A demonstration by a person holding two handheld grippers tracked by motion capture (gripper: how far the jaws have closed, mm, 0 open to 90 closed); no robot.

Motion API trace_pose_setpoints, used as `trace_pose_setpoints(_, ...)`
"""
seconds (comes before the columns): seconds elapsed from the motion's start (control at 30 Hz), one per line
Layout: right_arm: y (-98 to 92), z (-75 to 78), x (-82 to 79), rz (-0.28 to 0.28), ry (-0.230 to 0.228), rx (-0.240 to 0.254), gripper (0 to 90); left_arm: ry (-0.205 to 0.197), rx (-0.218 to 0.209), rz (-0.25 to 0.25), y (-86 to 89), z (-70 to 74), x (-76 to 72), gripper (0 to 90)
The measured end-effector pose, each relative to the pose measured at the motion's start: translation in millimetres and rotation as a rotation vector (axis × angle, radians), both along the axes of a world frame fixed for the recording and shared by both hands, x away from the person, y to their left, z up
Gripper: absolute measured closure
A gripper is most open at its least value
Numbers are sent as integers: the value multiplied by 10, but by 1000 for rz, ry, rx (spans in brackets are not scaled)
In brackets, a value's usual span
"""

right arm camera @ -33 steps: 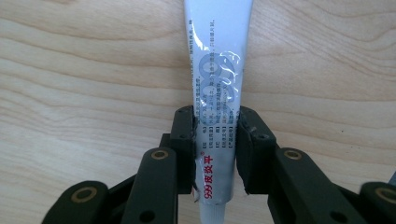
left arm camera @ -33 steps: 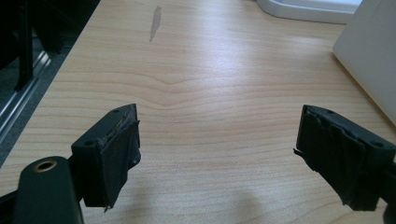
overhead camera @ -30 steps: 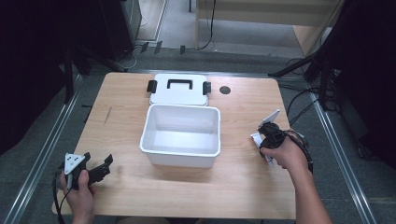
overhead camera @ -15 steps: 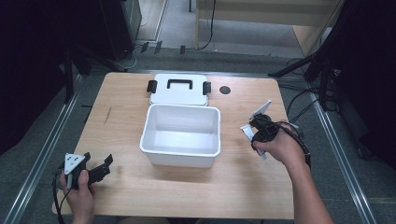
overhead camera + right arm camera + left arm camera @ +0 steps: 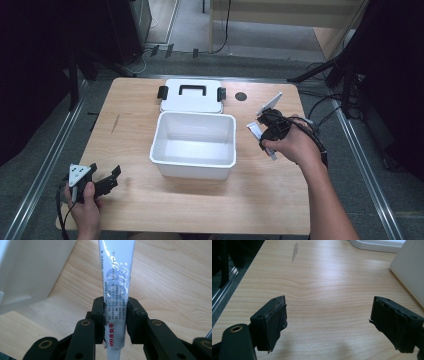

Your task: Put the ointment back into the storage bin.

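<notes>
right gripper [image 5: 115, 315] clamped on white ointment tube [image 5: 116, 282], held above wooden table [image 5: 270, 200] just right of open white plastic bin [image 5: 194, 145]. left gripper [image 5: 328, 320] wide open, empty, low at table's near-left corner. bin lid [image 5: 190, 95] flat behind bin.

We see a white ointment tube [image 5: 116, 285] with red "999" print running up the middle of the right gripper view, clamped near its cap end. In the high view, our open white storage box [image 5: 195, 145] sits mid-frame, its black-handled lid [image 5: 191, 95] lying flat just above it.
</notes>
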State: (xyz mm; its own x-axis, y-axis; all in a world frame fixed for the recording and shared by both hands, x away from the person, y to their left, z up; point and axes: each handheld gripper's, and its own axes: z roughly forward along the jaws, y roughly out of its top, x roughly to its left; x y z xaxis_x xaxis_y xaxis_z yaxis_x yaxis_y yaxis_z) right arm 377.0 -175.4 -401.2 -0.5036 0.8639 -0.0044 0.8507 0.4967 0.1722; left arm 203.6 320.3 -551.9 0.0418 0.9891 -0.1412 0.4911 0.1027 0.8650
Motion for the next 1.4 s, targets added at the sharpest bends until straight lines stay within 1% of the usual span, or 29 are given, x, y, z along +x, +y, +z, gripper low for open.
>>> trace_pose_setpoints(0.1, 66, 90, 10, 11, -8, 0, 718, 1, 0, 0, -1, 0, 2, 142)
trace_pose_setpoints(0.13, 122, 153, 9, 15, -10, 4, 718, 2, -1, 0, 0, 0, 2, 142)
trace_pose_setpoints(0.2, 150, 181, 11, 24, -13, 7, 718, 3, -1, 1, 0, 0, 3, 142)
trace_pose_setpoints(0.23, 214, 236, 9, 34, -15, 7, 718, 3, -2, 1, -1, 0, 4, 142)
trace_pose_setpoints(0.37, 357, 315, 1, 58, -20, 13, 718, 0, -4, 3, -4, -1, 4, 142)
trace_pose_setpoints(0.4, 357, 315, 1, 58, -20, 13, 718, 0, -4, 3, -4, -1, 4, 142)
trace_pose_setpoints(0.5, 477, 333, -6, 77, -3, 13, 718, -1, -4, 1, 0, -1, 4, 142)
trace_pose_setpoints(0.53, 543, 352, -1, 90, -5, 20, 718, -1, -4, 1, 0, -1, 4, 142)
trace_pose_setpoints(0.57, 543, 352, -1, 90, -5, 20, 718, 0, -5, 1, 2, -1, 4, 142)
trace_pose_setpoints(0.63, 614, 376, 3, 95, -2, 21, 718, 1, -8, 3, 5, -1, 4, 142)
trace_pose_setpoints(0.7, 683, 394, 9, 108, -6, 26, 718, 3, -9, 3, 6, -1, 6, 142)
trace_pose_setpoints(0.77, 760, 417, 9, 118, -1, 22, 718, 5, -9, 4, 7, 0, 8, 142)
trace_pose_setpoints(0.93, 942, 446, 6, 151, -1, 34, 718, 5, -9, 3, 11, 0, 7, 142)
trace_pose_setpoints(1.0, 1012, 449, 7, 165, 3, 33, 718, 5, -9, 3, 11, 0, 7, 142)
trace_pose_setpoints(1.07, 1109, 447, 6, 176, 2, 50, 718, 6, -10, 3, 13, 0, 8, 142)
trace_pose_setpoints(1.13, 1173, 435, 1, 182, 11, 49, 718, 6, -11, 4, 13, 0, 8, 142)
trace_pose_setpoints(1.33, 1283, 394, 14, 198, 19, 45, 718, 6, -13, 2, 15, -1, 9, 142)
trace_pose_setpoints(1.4, 1311, 358, 26, 200, 21, 43, 718, 6, -13, 1, 15, 0, 9, 142)
